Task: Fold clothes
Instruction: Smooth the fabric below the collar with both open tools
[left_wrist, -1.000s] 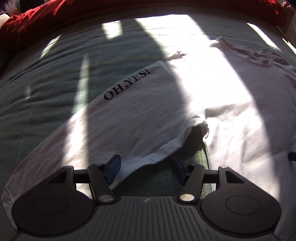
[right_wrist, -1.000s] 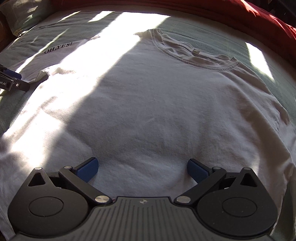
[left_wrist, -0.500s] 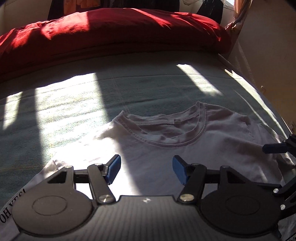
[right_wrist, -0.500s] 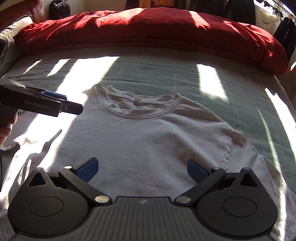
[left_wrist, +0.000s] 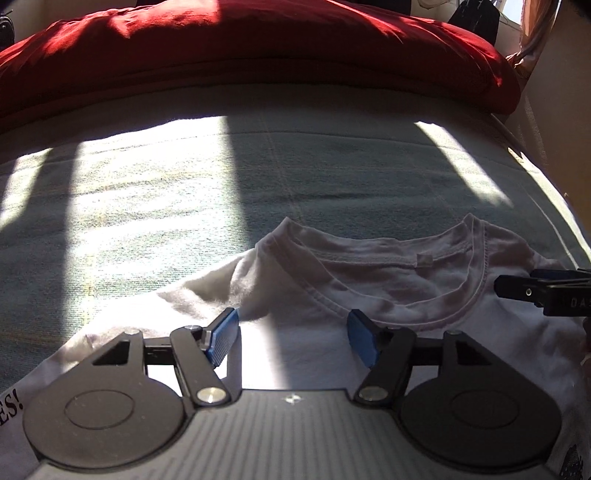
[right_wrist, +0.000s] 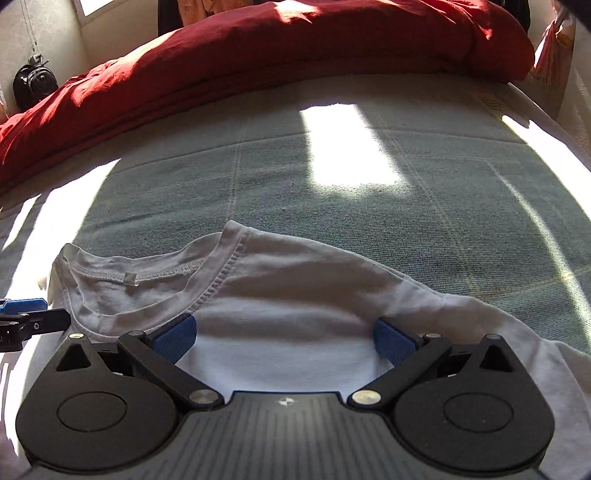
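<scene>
Left wrist view: my left gripper (left_wrist: 291, 338) has swung from the sleeve to the white T-shirt (left_wrist: 388, 291) collar at 12 o'clock, jaws opening, nothing between. My right gripper (right_wrist: 284, 338) gapes empty beside the neckline (right_wrist: 207, 288). I judge shoulder grabs come next.

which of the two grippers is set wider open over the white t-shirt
The right gripper: its blue pads stand far apart over the white cotton t-shirt. The left gripper shows a narrower gap, its jaws opening, nothing between them.
</scene>
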